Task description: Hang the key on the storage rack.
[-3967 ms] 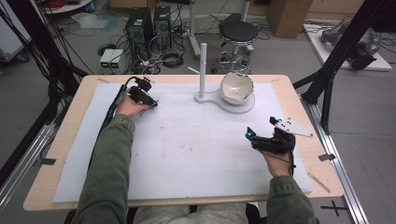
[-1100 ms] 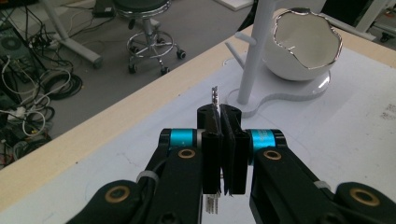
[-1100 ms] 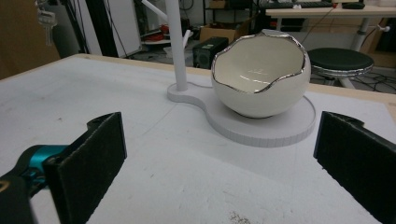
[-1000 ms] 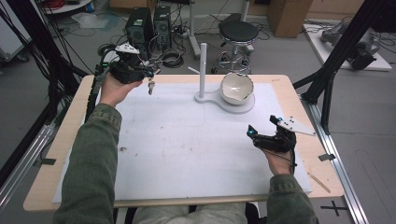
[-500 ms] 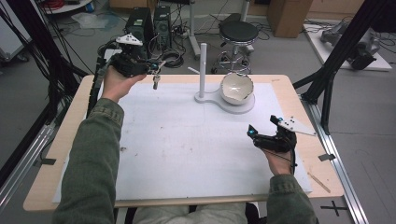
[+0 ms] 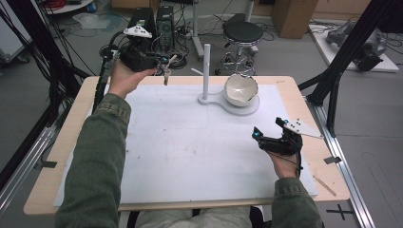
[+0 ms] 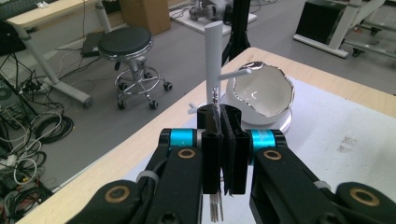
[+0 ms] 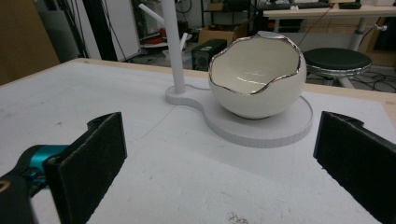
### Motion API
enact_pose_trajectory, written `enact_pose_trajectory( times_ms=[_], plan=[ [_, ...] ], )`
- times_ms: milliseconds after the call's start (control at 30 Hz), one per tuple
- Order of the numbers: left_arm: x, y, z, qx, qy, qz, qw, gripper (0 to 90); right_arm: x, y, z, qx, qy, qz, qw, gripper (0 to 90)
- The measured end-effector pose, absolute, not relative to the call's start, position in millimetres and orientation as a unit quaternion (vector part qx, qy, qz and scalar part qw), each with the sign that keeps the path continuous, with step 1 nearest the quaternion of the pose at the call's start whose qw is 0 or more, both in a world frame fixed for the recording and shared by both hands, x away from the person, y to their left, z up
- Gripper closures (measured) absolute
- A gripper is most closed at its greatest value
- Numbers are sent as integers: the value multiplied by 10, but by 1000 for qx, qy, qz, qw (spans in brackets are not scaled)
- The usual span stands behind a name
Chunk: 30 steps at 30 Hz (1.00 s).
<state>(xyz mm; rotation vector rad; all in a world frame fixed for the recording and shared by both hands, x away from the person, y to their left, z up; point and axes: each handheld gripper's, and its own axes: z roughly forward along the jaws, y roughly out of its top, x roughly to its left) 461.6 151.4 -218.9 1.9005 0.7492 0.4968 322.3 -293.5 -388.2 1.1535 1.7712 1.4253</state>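
Observation:
My left gripper (image 6: 163, 61) is raised over the table's far left corner, shut on a small metal thing (image 6: 166, 76), perhaps keys or a chain, that dangles below the jaws. In the left gripper view the thin metal thing (image 7: 215, 96) sticks out above and below the closed gripper (image 7: 219, 112), pointing at the white peg stand (image 7: 213, 56) and the egg-shaped bowl (image 7: 262, 91). The stand (image 6: 206, 66) and bowl (image 6: 241, 90) share a white base at the far middle. My right gripper (image 6: 267, 129) rests open at the right, nothing between its pads (image 8: 102, 144), facing the bowl (image 8: 257, 79).
A white mat (image 6: 180, 142) covers most of the wooden table (image 6: 66, 142). A small wooden stick (image 6: 325, 185) lies near the right front corner. Behind the table are a round stool (image 6: 242, 33), computer boxes and cables on the floor. Black frame posts stand on both sides.
The left hand has risen from the table's left side and drifted toward the far edge, with the metal thing hanging from the jaws. The right hand has stayed put.

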Motion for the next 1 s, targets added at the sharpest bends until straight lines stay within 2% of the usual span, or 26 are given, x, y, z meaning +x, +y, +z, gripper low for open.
enact_pose_trajectory(
  times_ms=[1000],
  plan=[
    [4734, 921, -2054, 800, 262, 187, 506, 870, 3207, -2946, -3887, 433, 666, 533, 292, 14]
  ],
)
